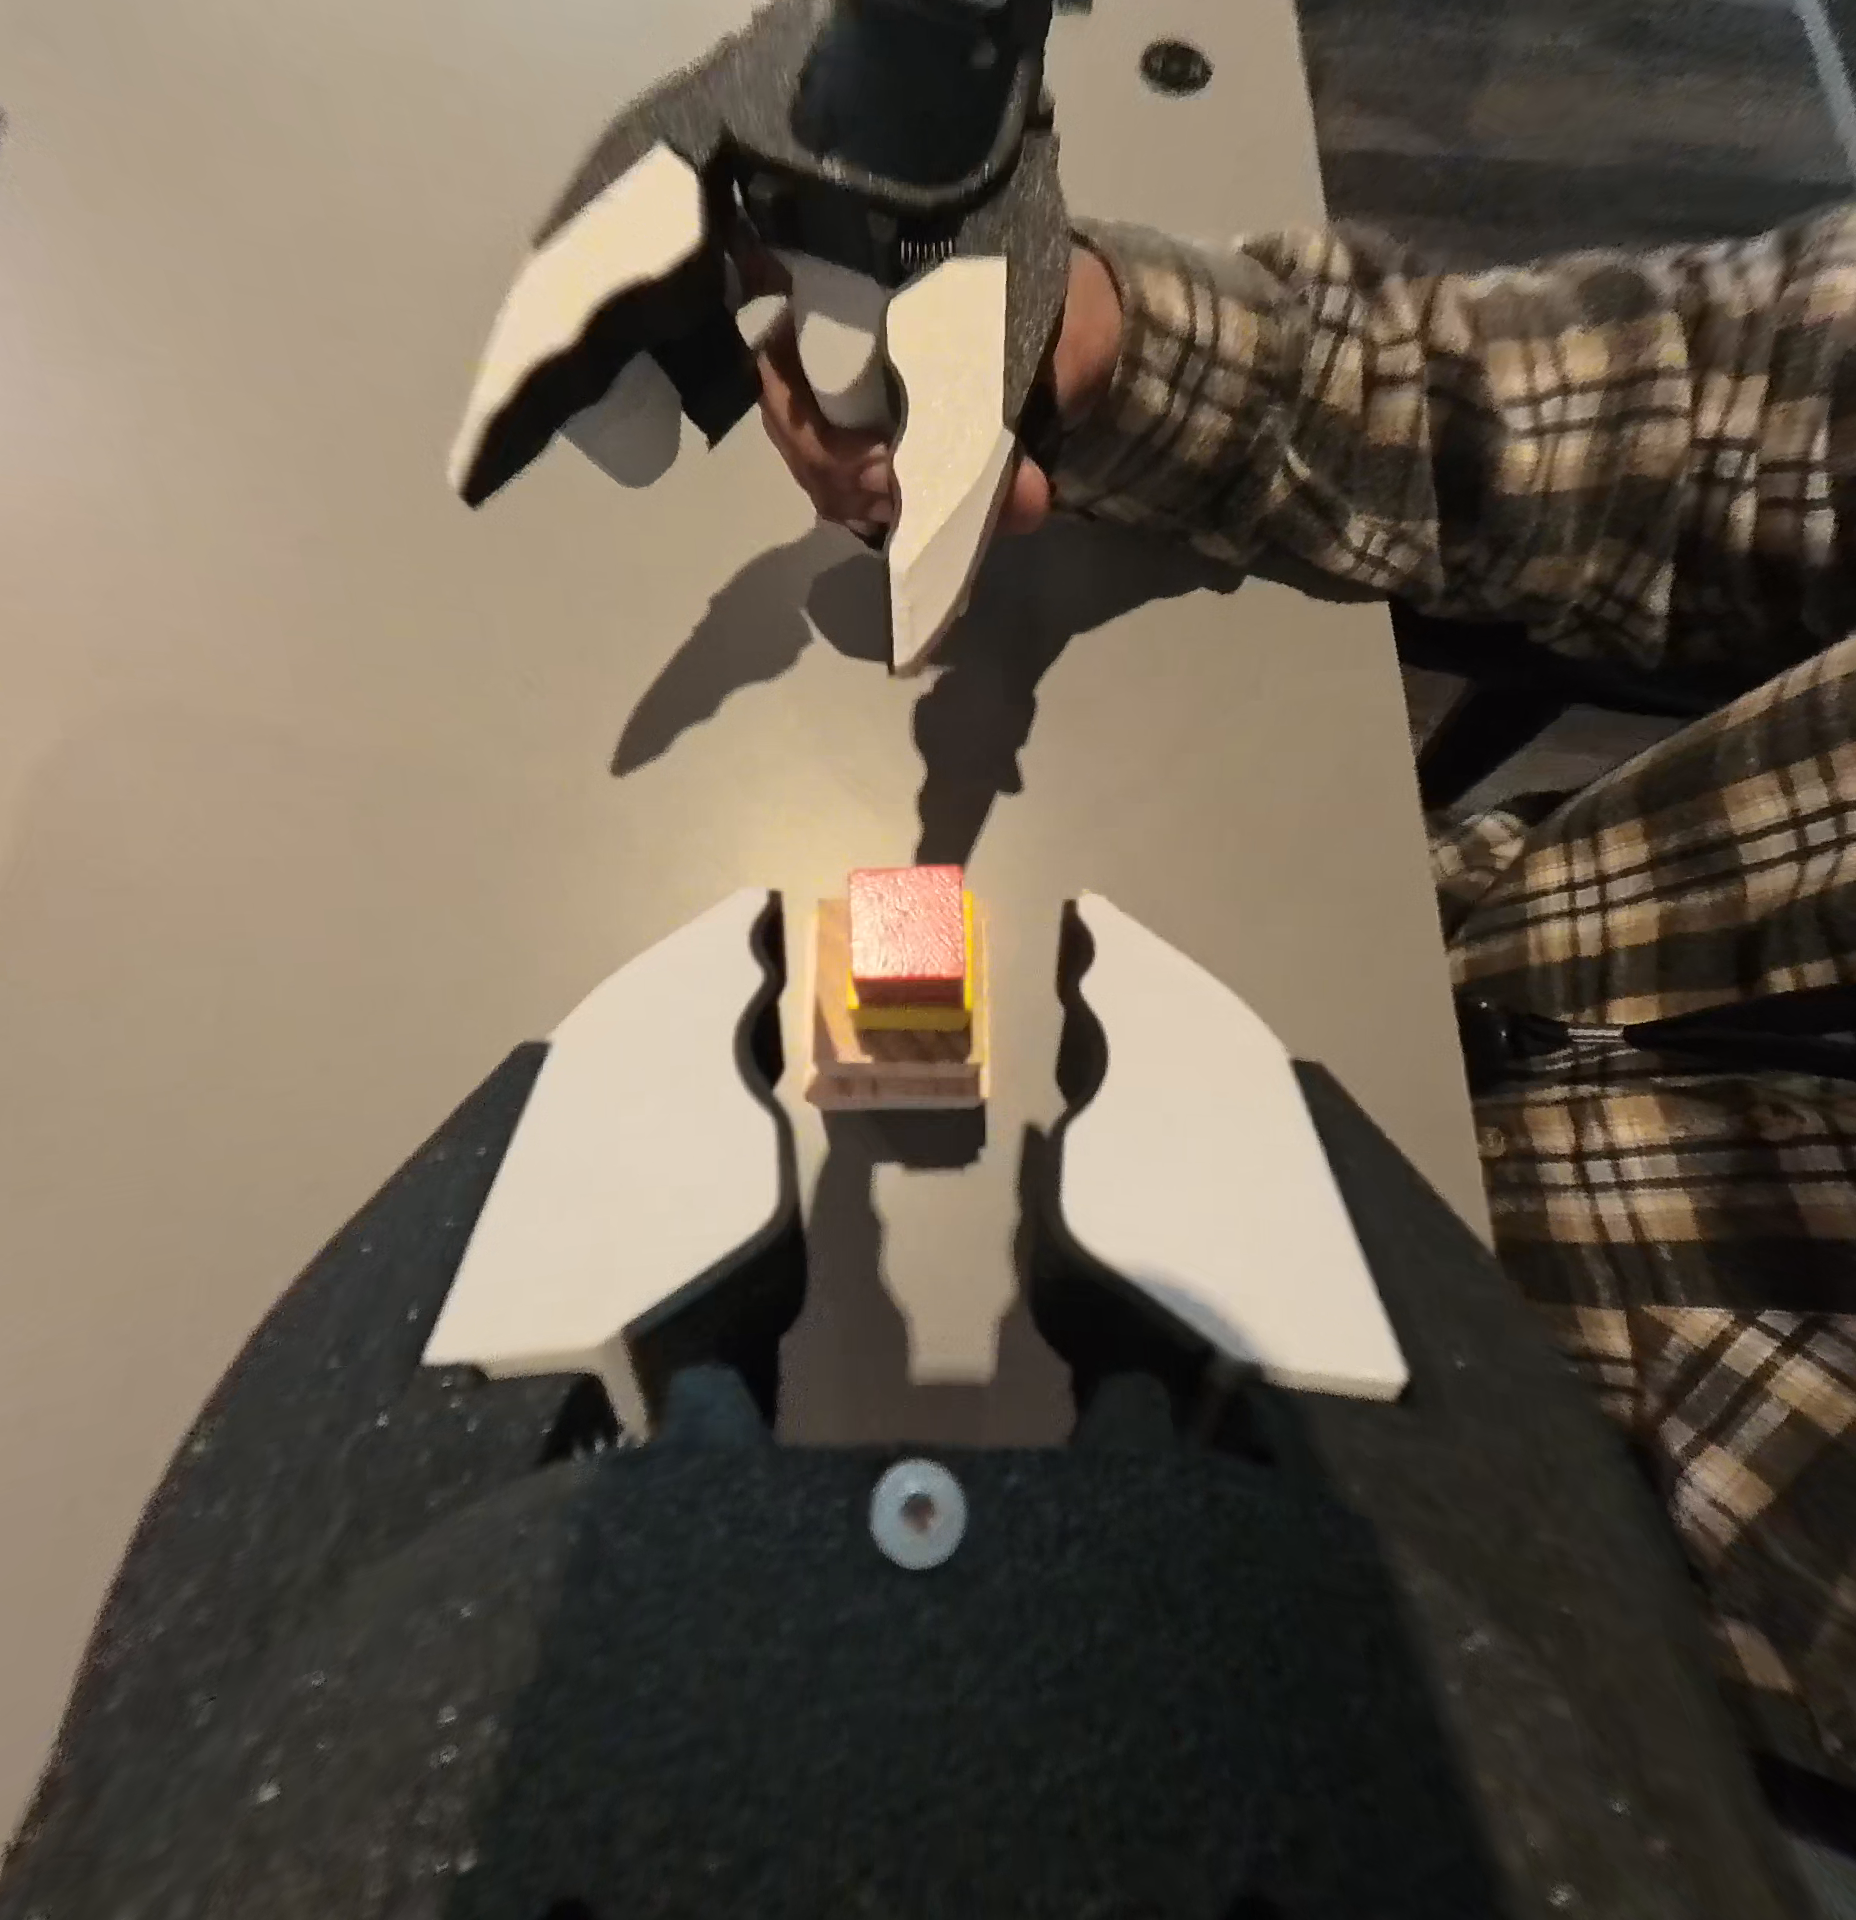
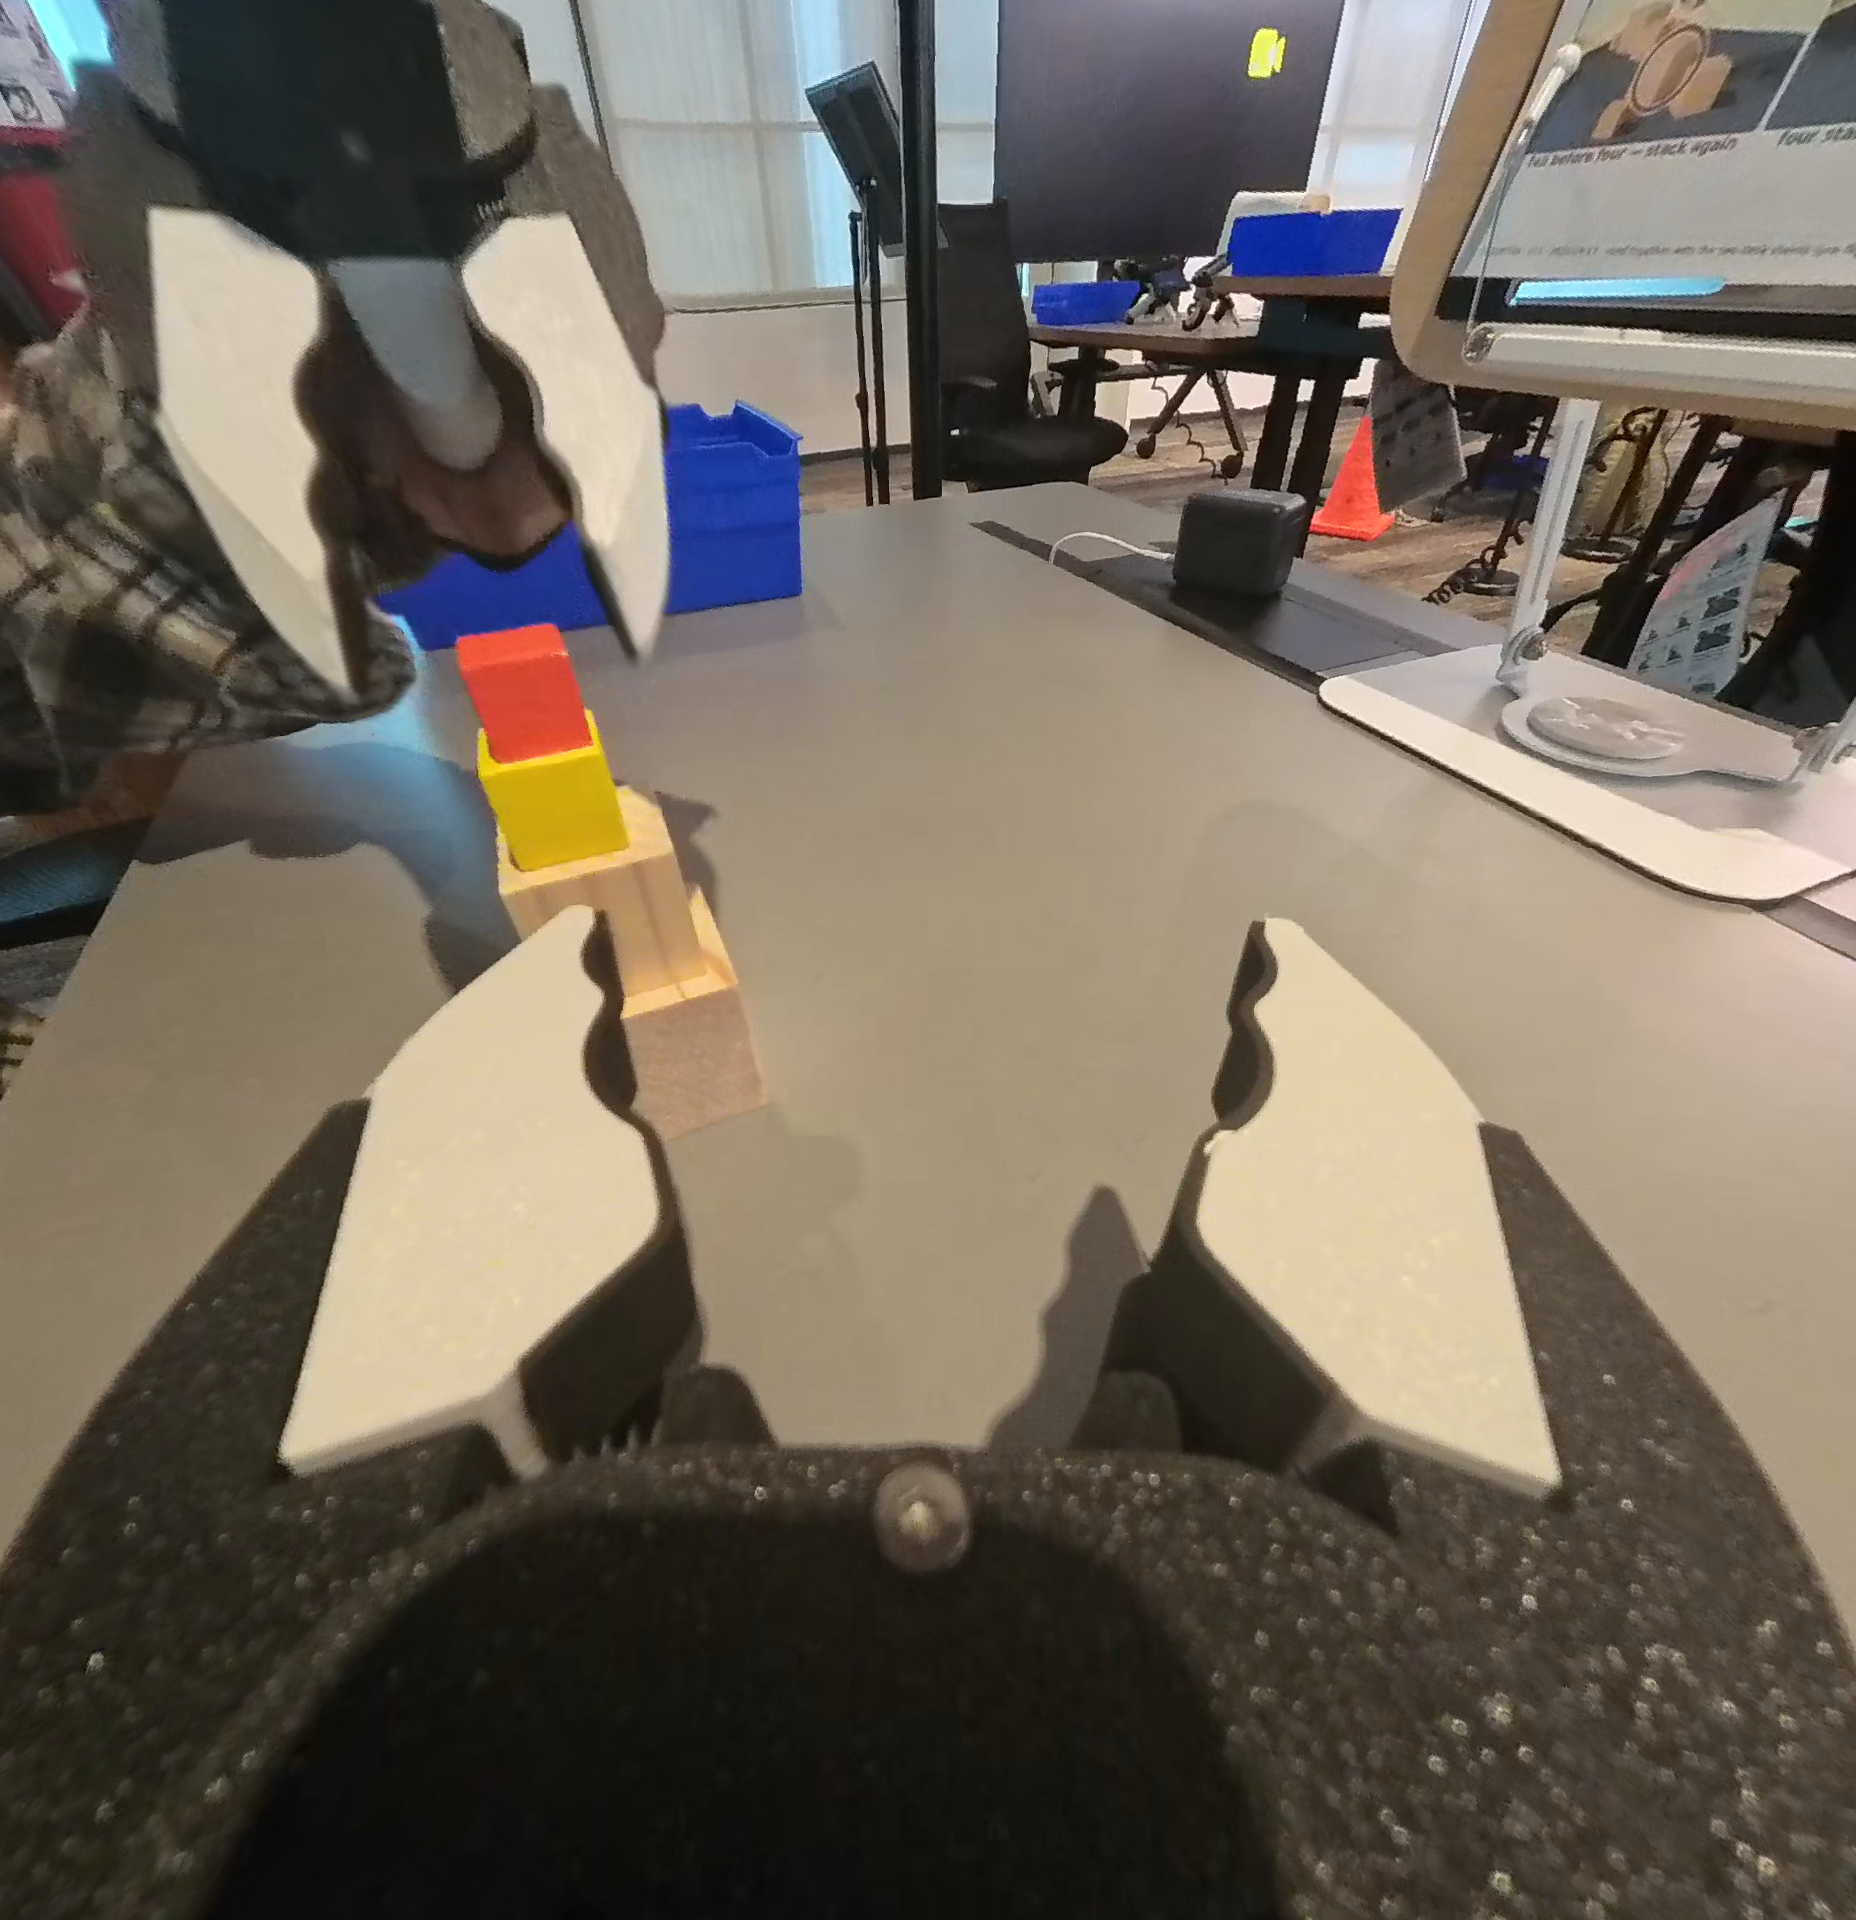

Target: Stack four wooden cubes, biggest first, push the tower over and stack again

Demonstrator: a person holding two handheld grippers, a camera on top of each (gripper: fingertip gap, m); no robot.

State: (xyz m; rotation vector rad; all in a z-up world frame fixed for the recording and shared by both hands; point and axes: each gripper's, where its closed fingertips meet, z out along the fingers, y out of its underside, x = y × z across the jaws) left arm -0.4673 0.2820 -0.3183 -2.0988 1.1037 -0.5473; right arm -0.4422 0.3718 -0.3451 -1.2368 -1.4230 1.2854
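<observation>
A tower of four cubes stands on the grey table (image 2: 1007,831). A large plain wooden cube (image 2: 690,1049) is at the bottom, then a smaller wooden cube (image 2: 612,894), a yellow cube (image 2: 555,800) and a red cube (image 2: 524,691) on top. The left wrist view looks down on the red top (image 1: 908,925). My left gripper (image 1: 919,904) is open and empty, just above the red cube; it also shows in the right wrist view (image 2: 488,655). My right gripper (image 2: 924,925) is open and empty, low beside the tower's right; it also shows in the left wrist view (image 1: 685,571).
A blue bin (image 2: 732,509) stands behind the tower. A small black box (image 2: 1236,540) with a white cable sits at the back right. A screen on a stand (image 2: 1630,260) rests on a white mat (image 2: 1526,810). A plaid sleeve (image 1: 1475,416) reaches over the table edge. About 8 cm separates my right fingertips from the large plain wooden cube (image 2: 690,1049).
</observation>
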